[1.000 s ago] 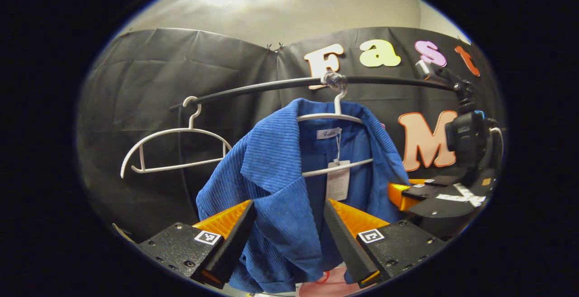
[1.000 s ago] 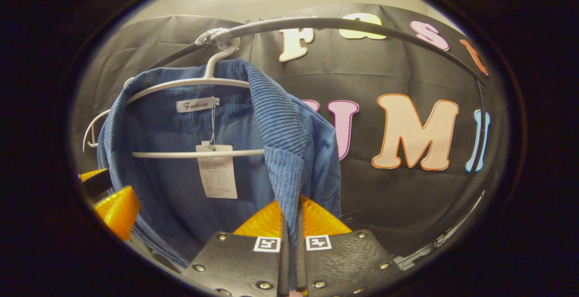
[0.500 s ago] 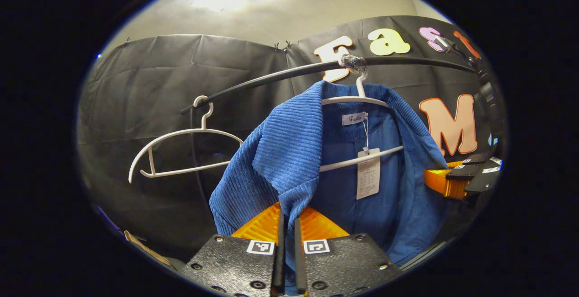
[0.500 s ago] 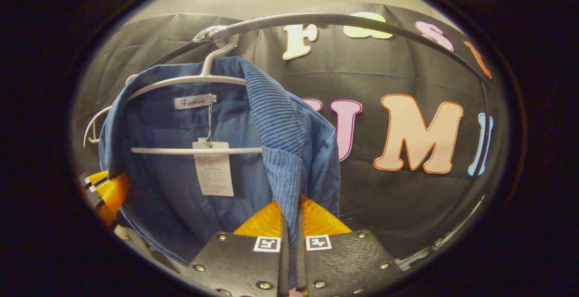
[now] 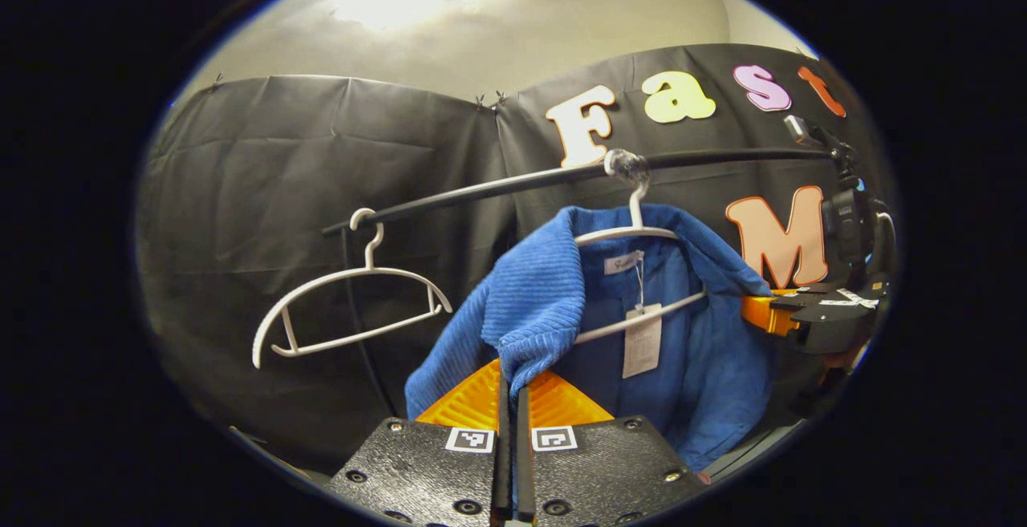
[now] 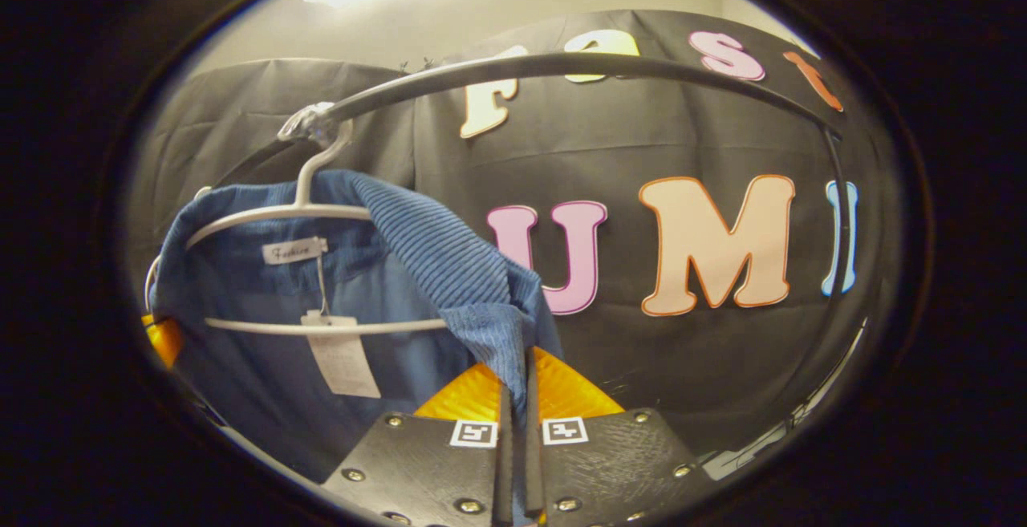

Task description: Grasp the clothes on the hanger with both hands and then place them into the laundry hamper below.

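A blue corduroy jacket [image 5: 682,350] hangs on a white hanger [image 5: 634,232] from a black rail [image 5: 497,186]. My left gripper [image 5: 510,399] is shut on the jacket's left lapel [image 5: 533,310]. In the right gripper view the same jacket [image 6: 385,350] hangs from its hanger [image 6: 281,212], and my right gripper [image 6: 517,387] is shut on the right lapel [image 6: 473,294]. The right gripper [image 5: 802,320] also shows at the jacket's far edge in the left gripper view. A paper tag [image 5: 640,340] dangles inside the collar.
An empty white hanger [image 5: 353,302] hangs on the rail to the left of the jacket. The black rail [image 6: 578,68] arches overhead in the right gripper view and bends down at the right. Black cloth walls close the booth behind.
The left gripper went from open around the lapel to shut on it. Both grippers have since drawn back and down, so the jacket and hanger look farther away and the lapels are pulled out.
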A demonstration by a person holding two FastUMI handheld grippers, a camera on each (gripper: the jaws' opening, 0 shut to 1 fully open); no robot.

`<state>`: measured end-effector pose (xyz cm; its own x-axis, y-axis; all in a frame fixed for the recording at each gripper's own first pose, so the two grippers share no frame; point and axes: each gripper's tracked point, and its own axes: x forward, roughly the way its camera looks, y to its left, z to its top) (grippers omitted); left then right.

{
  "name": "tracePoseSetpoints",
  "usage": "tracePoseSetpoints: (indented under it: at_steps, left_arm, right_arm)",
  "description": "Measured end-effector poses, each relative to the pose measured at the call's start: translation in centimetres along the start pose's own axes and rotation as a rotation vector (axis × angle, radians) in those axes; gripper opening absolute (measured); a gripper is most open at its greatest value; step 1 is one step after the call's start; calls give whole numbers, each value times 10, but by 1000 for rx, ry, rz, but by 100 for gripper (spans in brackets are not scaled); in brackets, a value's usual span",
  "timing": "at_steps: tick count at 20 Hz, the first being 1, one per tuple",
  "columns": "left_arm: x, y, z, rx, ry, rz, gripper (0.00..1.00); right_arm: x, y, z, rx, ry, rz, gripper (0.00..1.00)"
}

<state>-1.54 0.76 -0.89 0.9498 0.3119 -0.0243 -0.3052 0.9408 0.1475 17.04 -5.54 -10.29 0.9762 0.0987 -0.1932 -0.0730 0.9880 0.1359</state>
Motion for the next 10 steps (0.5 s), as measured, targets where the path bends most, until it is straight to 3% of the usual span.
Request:
tracePoseSetpoints:
  at_steps: [7,10]
  left_arm:
    - [5,35,35,-18,-23,45,1]
    - [6,48,47,4,-36,57,5]
  right_arm:
    - [24,-25,36,33,-74,-38,6]
    - [36,-31,46,47,-101,-47,6]
